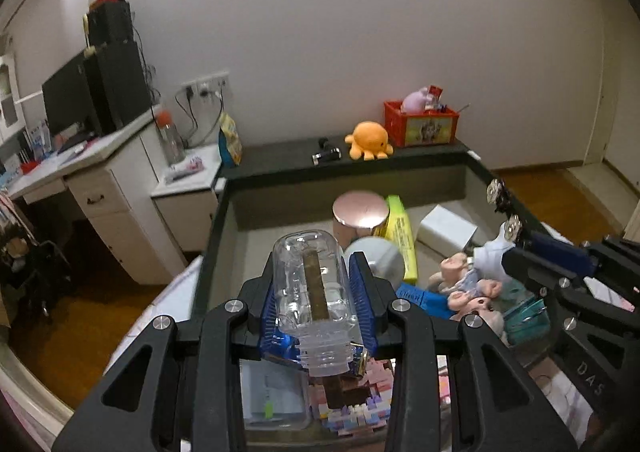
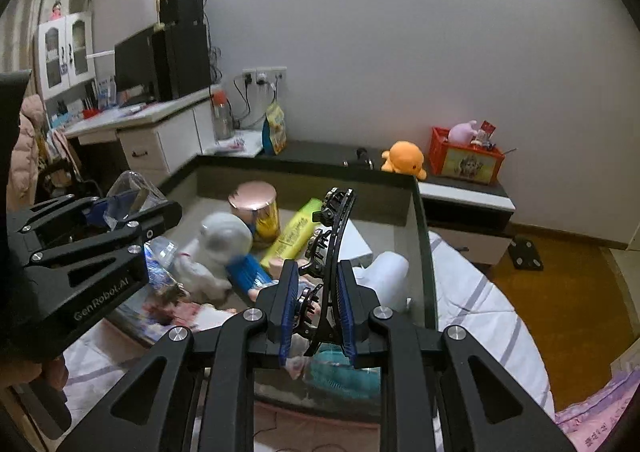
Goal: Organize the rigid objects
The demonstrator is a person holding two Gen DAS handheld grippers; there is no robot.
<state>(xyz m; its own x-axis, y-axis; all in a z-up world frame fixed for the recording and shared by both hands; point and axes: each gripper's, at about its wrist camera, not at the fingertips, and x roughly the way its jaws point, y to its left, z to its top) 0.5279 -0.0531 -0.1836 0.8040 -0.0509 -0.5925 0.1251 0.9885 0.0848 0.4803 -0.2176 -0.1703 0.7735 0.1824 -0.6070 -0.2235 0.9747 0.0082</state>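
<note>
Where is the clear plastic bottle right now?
The clear plastic bottle is clamped in the left gripper, held above the box, just in front of the pink-lidded can.

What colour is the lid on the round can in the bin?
Rose-pink, slightly metallic. The lid shows best in the left wrist view.

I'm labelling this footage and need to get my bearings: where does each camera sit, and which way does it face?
Left wrist: sits on the left hand-held gripper, looks forward over the box toward the wall; its fingers clamp a clear bottle.
Right wrist: sits on the right hand-held gripper, same direction; its fingers clamp a black hair clip.
Shared: box, pink-lidded can, orange plush, each other's gripper.
</note>
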